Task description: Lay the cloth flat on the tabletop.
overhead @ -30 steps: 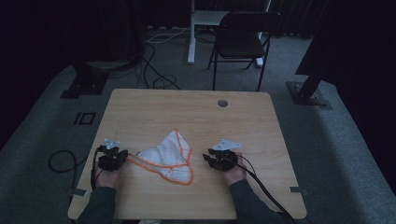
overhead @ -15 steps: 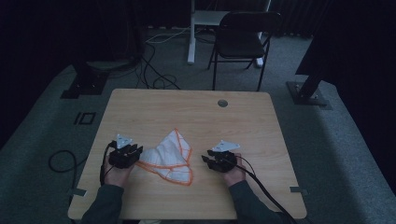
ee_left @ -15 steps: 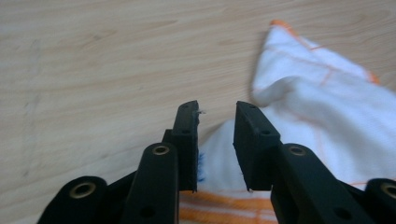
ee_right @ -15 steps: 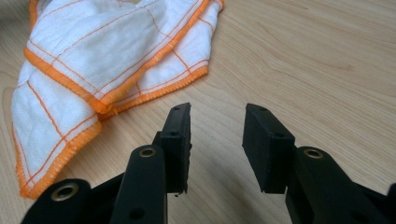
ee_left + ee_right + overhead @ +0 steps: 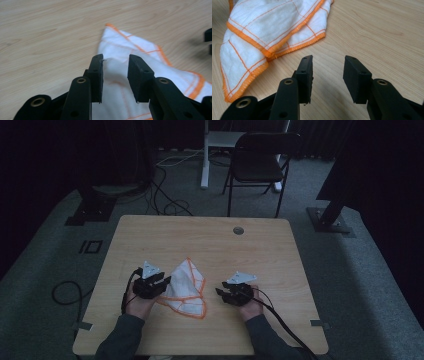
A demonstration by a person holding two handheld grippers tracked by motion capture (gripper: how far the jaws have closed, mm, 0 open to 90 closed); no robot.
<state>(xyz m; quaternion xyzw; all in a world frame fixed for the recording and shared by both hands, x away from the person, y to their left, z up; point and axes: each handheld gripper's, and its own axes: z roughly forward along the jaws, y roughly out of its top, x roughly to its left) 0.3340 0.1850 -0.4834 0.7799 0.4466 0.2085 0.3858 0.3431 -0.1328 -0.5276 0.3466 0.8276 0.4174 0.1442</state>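
A white cloth [image 5: 186, 287] with orange edging is lying folded and rumpled on the wooden desk [image 5: 210, 245], between 2 hand-held claws. The left claw [image 5: 115, 75] is hovering over the cloth's near layer, its jaws having just been opening with nothing pinched between them; the right claw [image 5: 328, 75] is waiting just beside the cloth over bare wood, its jaws likewise having just been widening and holding nothing. Neat folding likely calls for gripping matching corners by the hem. No containers are standing on the desk.
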